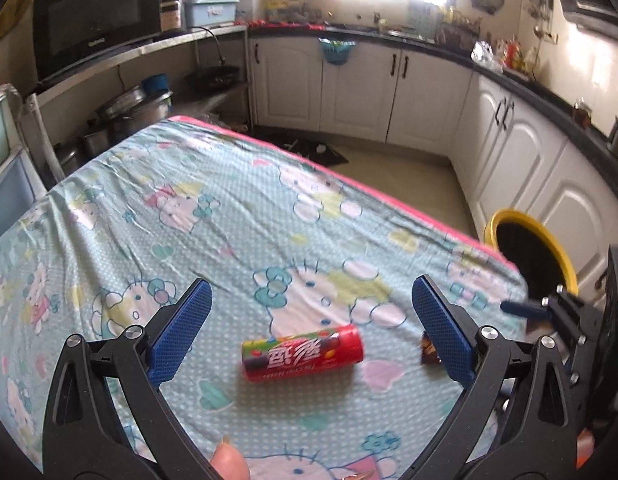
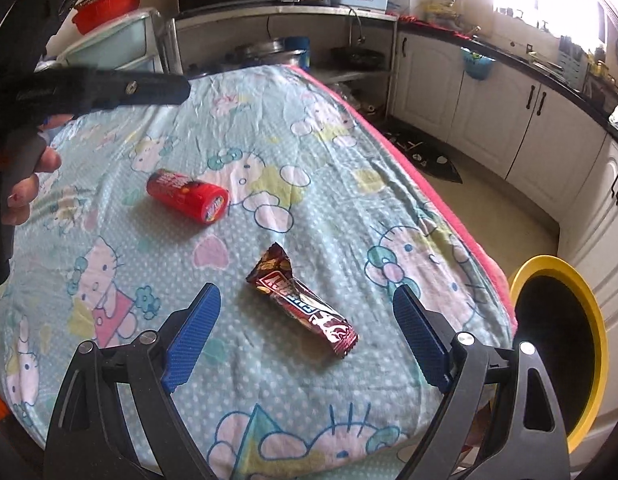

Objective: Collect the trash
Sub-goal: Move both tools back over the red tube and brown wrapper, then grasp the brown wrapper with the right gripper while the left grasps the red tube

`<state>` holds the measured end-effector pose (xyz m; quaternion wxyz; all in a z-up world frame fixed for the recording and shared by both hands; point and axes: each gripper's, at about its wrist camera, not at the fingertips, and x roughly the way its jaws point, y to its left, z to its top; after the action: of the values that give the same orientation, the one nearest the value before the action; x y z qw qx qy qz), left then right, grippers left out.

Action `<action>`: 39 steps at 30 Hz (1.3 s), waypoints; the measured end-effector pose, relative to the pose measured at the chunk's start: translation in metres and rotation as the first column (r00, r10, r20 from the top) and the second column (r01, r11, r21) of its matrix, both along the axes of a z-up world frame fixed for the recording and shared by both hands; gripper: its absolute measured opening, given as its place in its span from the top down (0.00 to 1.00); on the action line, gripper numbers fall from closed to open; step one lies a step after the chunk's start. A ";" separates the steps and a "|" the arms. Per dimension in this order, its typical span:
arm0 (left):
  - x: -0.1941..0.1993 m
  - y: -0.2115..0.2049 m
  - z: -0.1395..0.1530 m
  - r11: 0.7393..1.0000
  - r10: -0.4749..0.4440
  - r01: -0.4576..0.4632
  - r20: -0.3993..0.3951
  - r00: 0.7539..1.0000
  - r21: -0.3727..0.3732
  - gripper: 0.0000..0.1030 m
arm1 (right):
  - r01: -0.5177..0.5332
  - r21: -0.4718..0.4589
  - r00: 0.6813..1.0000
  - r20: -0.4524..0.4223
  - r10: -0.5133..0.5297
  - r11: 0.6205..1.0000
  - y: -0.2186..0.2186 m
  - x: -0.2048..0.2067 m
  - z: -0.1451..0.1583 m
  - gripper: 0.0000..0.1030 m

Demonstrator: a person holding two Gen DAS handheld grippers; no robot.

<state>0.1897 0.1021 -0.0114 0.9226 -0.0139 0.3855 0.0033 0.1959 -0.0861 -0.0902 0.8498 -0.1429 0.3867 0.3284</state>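
Left wrist view: left gripper point(image 1: 311, 298) wide open, nothing between the blue pads point(image 1: 181, 330). Red candy tube point(image 1: 303, 353) lying on its side on the cartoon-print cloth point(image 1: 229, 216) covering the desk, just ahead of the gripper and roughly centred between its fingers, not touched. Corner of a dark wrapper point(image 1: 429, 352) showing beside the right-hand pad, mostly hidden behind it. Right gripper point(image 1: 549, 312) entering at the right edge, blurred. Yellow-rimmed bin point(image 1: 549, 244) past the desk's right edge, on the floor by the white cabinets point(image 1: 389, 96). Fingertip point(image 1: 229, 460) at bottom edge.

Right wrist view: right gripper point(image 2: 307, 304) wide open, empty. Brown snack-bar wrapper point(image 2: 301, 300) flat on the cloth point(image 2: 349, 208), diagonal, lying between the fingers, clear of both pads. Candy tube point(image 2: 187, 196) further off, upper left, well apart from the wrapper. Left gripper point(image 2: 109, 88) across the upper left, held by a hand point(image 2: 29, 184). Bin point(image 2: 589, 312) at lower right, just beside the desk edge, dark inside.
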 end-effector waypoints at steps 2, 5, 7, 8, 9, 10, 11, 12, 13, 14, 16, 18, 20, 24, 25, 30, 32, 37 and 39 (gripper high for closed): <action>0.002 0.002 -0.009 1.000 -0.021 0.021 -0.026 0.999 -0.009 0.10 | -0.007 -0.005 1.000 -0.018 0.007 1.000 0.004 0.005 -0.006 0.18; 0.005 0.005 -0.021 0.998 -0.067 0.066 -0.054 0.996 -0.012 0.10 | -0.012 -0.035 0.999 -0.038 0.010 0.999 0.009 0.012 -0.013 0.23; 0.006 0.005 -0.027 0.994 -0.105 0.106 -0.071 0.992 0.006 0.10 | -0.014 -0.048 0.999 -0.050 0.011 0.999 0.010 0.015 -0.017 0.26; 0.007 0.004 -0.030 0.991 -0.135 0.137 -0.082 0.987 0.012 0.10 | -0.015 -0.049 0.998 -0.057 0.012 0.999 0.010 0.017 -0.018 0.29; 0.008 0.004 -0.033 0.986 -0.162 0.164 -0.094 0.982 0.019 0.10 | -0.016 -0.050 0.998 -0.066 0.013 0.999 0.009 0.018 -0.020 0.34; 0.009 0.004 -0.036 0.983 -0.178 0.181 -0.101 0.979 0.024 0.10 | -0.018 -0.053 0.997 -0.081 0.014 0.998 0.009 0.020 -0.022 0.36; 0.010 0.004 -0.039 0.978 -0.203 0.207 -0.111 0.973 0.023 0.10 | -0.019 -0.059 0.996 -0.089 0.014 0.998 0.008 0.022 -0.024 0.40; 0.011 0.004 -0.042 0.972 -0.232 0.236 -0.125 0.965 0.015 0.10 | -0.021 -0.061 0.996 -0.091 0.016 0.998 0.008 0.023 -0.025 0.41; 0.012 0.004 -0.045 0.966 -0.253 0.257 -0.134 0.958 0.017 0.10 | -0.024 -0.058 0.996 -0.090 0.019 0.998 0.008 0.024 -0.025 0.42; 0.014 0.004 -0.049 0.960 -0.273 0.279 -0.146 0.951 0.022 0.10 | -0.025 -0.058 0.996 -0.091 0.020 0.998 0.008 0.025 -0.026 0.46; 0.014 0.003 -0.055 0.944 -0.318 0.327 -0.169 0.933 0.032 0.10 | -0.024 -0.061 0.996 -0.092 0.019 0.998 0.010 0.026 -0.025 0.52; 0.014 0.001 -0.060 0.931 -0.345 0.360 -0.179 0.921 0.054 0.10 | -0.019 -0.058 0.995 -0.098 0.013 0.998 0.009 0.028 -0.024 0.61; 0.017 0.002 -0.066 0.921 -0.367 0.385 -0.201 0.908 0.060 0.10 | -0.009 -0.051 0.995 -0.104 0.004 0.999 0.007 0.030 -0.022 0.73; 0.023 0.002 -0.073 0.910 -0.387 0.409 -0.221 0.895 0.066 0.10 | 0.016 -0.017 0.992 -0.126 -0.018 1.000 0.006 0.034 -0.018 0.93; 0.024 0.002 -0.075 0.908 -0.394 0.416 -0.226 0.891 0.058 0.11 | 0.026 -0.011 0.991 -0.128 -0.027 1.000 0.006 0.035 -0.018 0.93; 0.028 -0.002 -0.084 0.892 -0.415 0.446 -0.257 0.873 0.071 0.28 | 0.040 0.018 0.991 -0.126 -0.037 0.999 0.005 0.030 -0.012 0.93; 0.027 -0.005 -0.087 0.887 -0.420 0.455 -0.262 0.869 0.086 0.35 | 0.042 0.027 0.992 -0.123 -0.038 0.999 0.004 0.028 -0.010 0.93; 0.019 -0.013 -0.086 0.881 -0.421 0.461 -0.267 0.867 0.106 0.48 | 0.046 0.049 0.993 -0.114 -0.040 0.998 0.001 0.022 -0.001 0.93; 0.013 -0.017 -0.085 0.879 -0.419 0.462 -0.272 0.866 0.117 0.59 | 0.049 0.066 0.993 -0.112 -0.042 0.997 0.000 0.021 0.003 0.93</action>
<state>0.2032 0.0855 -0.0967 0.8432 0.1580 0.4842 -0.1721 0.2164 -0.0859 -0.0875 0.8388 -0.0866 0.4248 0.3293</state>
